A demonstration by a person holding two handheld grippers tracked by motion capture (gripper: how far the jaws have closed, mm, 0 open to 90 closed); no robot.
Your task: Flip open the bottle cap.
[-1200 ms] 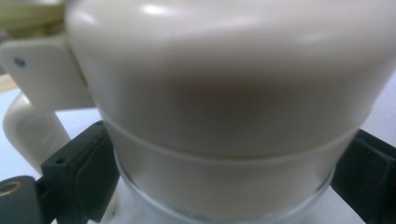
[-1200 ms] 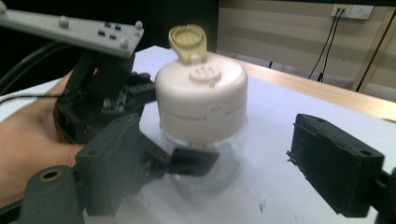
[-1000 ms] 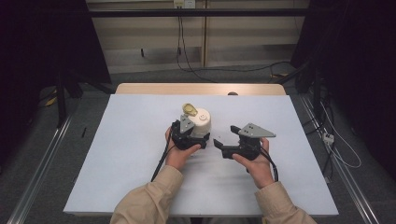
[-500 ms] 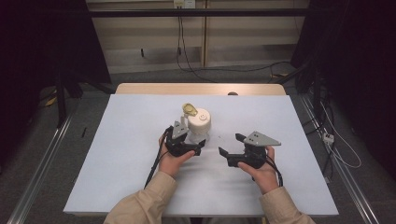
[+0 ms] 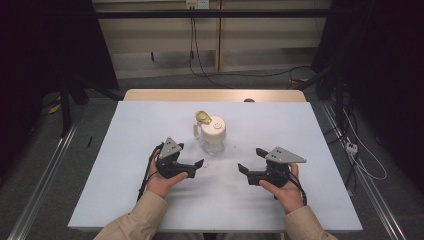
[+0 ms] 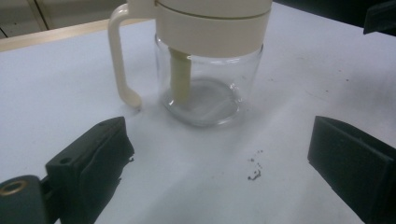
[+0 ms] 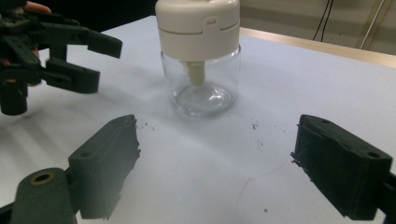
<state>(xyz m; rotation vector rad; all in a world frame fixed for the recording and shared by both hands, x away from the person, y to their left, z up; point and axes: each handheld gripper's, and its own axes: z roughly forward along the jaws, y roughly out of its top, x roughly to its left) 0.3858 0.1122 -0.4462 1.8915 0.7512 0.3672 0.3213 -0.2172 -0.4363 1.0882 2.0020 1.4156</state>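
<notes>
While both grippers gape, unlabelled glass jar (image 5: 214,142), plain cream lid (image 5: 214,128)

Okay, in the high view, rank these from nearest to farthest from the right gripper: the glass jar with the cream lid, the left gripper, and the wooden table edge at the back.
1. The left gripper, directly across from the right gripper, toward the table's left.
2. The glass jar with the cream lid, just beyond and between both grippers.
3. The wooden table edge, along the far side, clearly farthest.

The first two are close to call.
</notes>
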